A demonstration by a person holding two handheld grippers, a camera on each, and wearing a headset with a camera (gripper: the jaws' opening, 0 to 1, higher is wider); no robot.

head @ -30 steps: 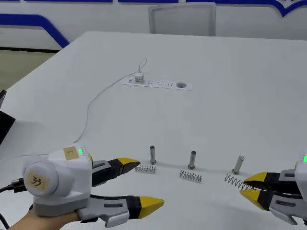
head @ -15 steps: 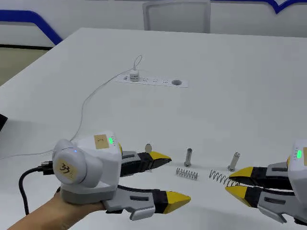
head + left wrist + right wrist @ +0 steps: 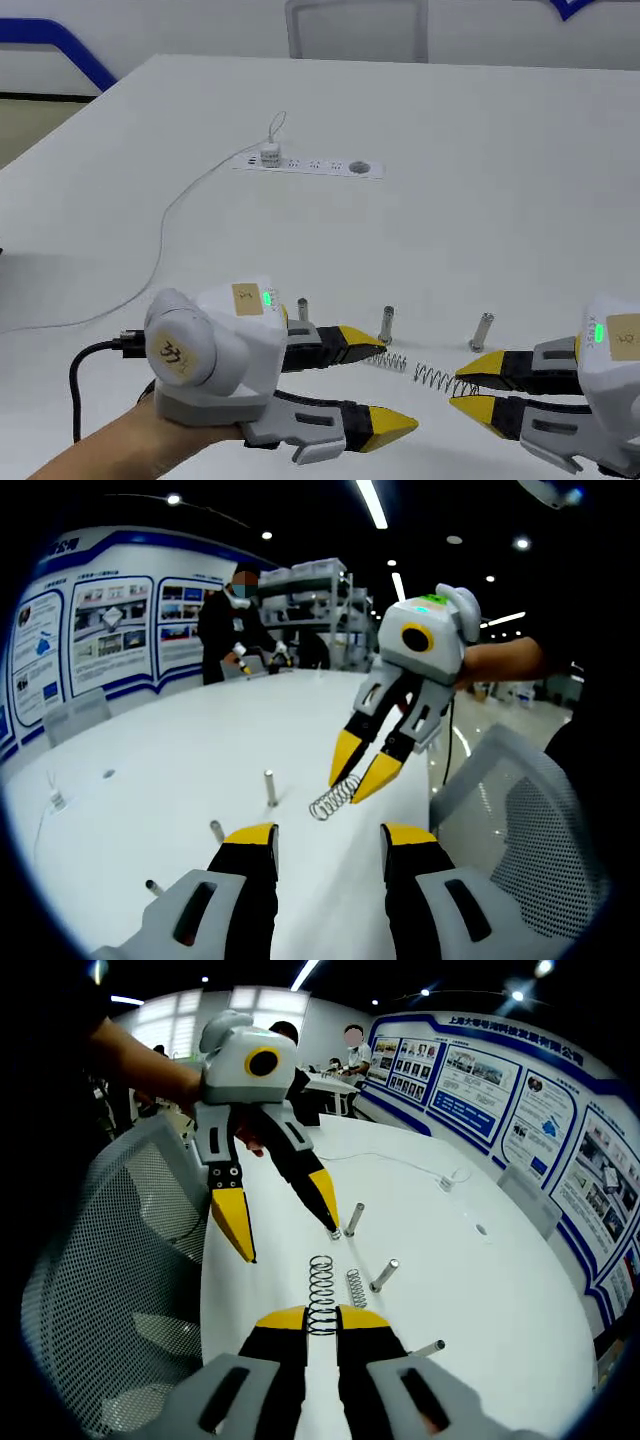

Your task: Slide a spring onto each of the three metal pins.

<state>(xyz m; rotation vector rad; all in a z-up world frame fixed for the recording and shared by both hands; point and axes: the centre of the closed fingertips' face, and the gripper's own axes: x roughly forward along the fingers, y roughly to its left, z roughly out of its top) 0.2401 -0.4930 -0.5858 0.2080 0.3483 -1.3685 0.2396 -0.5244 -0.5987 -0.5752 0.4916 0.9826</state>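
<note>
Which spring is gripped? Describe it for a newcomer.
On the white table, find the row of three metal pins. Before the right-hand two, a long spring juts from the right tongs; the shorter spring beside it lies loose.

Wide-spread left hand-held gripper [image 3: 397, 386], narrowly pinched right hand-held gripper [image 3: 454, 387].

Left gripper [image 3: 328, 838]: own jaws rise from the bottom edge, yellow tips well apart, nothing between them. Right gripper [image 3: 358, 778] enters from the upper right, tips angled down and pinched on one end of a spring [image 3: 333, 798]. The spring's free end trails low over the white table [image 3: 180, 730]. Three bare pins stand in a row: near pin [image 3: 152, 887], middle pin [image 3: 217, 830], far pin [image 3: 270, 787], the last just beside the spring. A mesh chair [image 3: 530, 820] sits at the right.
</note>
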